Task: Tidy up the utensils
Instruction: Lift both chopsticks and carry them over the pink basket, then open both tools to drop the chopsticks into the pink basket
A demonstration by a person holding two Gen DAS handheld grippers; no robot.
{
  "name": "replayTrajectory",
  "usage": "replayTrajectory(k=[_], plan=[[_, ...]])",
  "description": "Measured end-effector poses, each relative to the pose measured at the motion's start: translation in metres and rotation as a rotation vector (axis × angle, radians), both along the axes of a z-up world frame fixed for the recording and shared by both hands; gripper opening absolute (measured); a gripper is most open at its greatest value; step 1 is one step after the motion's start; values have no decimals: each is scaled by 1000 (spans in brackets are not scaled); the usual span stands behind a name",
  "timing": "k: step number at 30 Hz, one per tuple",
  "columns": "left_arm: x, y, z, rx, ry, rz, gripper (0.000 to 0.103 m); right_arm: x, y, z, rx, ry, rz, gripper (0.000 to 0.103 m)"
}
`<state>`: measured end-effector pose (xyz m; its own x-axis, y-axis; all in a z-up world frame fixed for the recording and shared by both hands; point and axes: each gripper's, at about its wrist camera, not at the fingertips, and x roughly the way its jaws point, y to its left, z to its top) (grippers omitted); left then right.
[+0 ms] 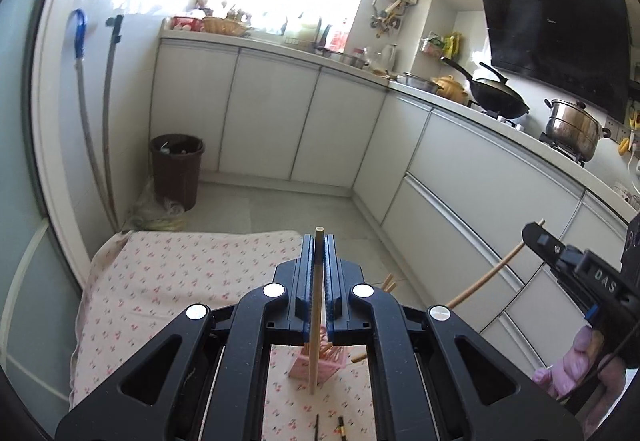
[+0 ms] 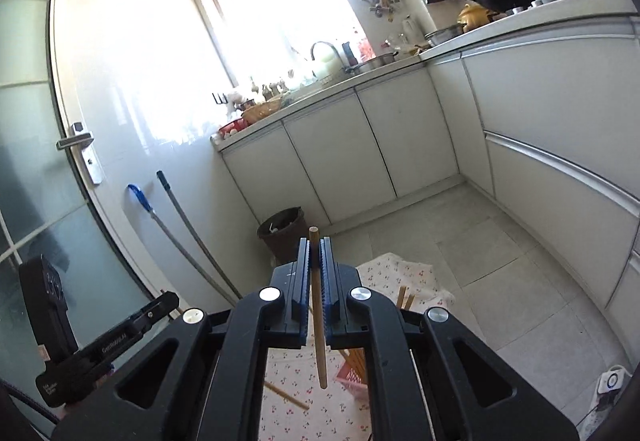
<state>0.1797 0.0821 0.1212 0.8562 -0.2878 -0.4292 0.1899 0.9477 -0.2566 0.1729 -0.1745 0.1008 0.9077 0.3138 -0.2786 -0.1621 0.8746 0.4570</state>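
My left gripper (image 1: pixel 319 241) is shut on a wooden chopstick (image 1: pixel 315 321) that hangs upright above a pink slotted utensil holder (image 1: pixel 317 360) on the floral cloth (image 1: pixel 180 281). My right gripper (image 2: pixel 315 243) is shut on another wooden chopstick (image 2: pixel 319 329), held above the same pink holder (image 2: pixel 352 375), which has several chopsticks (image 2: pixel 403 297) in it. The right gripper also shows in the left wrist view (image 1: pixel 536 237), holding its chopstick (image 1: pixel 486 279) aslant. The left gripper shows in the right wrist view (image 2: pixel 164 303). A loose chopstick (image 2: pixel 286 397) lies on the cloth.
Two dark-tipped chopsticks (image 1: pixel 341 426) lie on the cloth near me. A brown bin (image 1: pixel 177 169) stands in the floor corner. White cabinets (image 1: pixel 480 193) run along the right, with a wok (image 1: pixel 496 93) and steel pot (image 1: pixel 574 127) on the counter. Mop handles (image 1: pixel 108 129) lean by the door.
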Motion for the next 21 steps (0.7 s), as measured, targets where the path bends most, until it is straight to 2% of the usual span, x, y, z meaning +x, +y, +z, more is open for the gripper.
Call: replayTrajectory(k=[9,15,16,17,18,21], plan=[[35,-35,-1,-5,-3,-56,4,28,-29,1,21,-13,-56,5],[67,-51,-25,34,47,-43,5,47,-33,-8,25,23,-53,5],[75,-53,-33,54,77,-37,16,50,-32,-10,24,31,-54,5],[81,-53,-38,58,99,-20,36,53,-32,-12,21,40,-52,5],[85,-49,-46,47,117,2,42,56,-31,-14,19,49,-51,5],[87,-36,-55,17,141,44,42,63,-30,-22,14,73,-54,5]])
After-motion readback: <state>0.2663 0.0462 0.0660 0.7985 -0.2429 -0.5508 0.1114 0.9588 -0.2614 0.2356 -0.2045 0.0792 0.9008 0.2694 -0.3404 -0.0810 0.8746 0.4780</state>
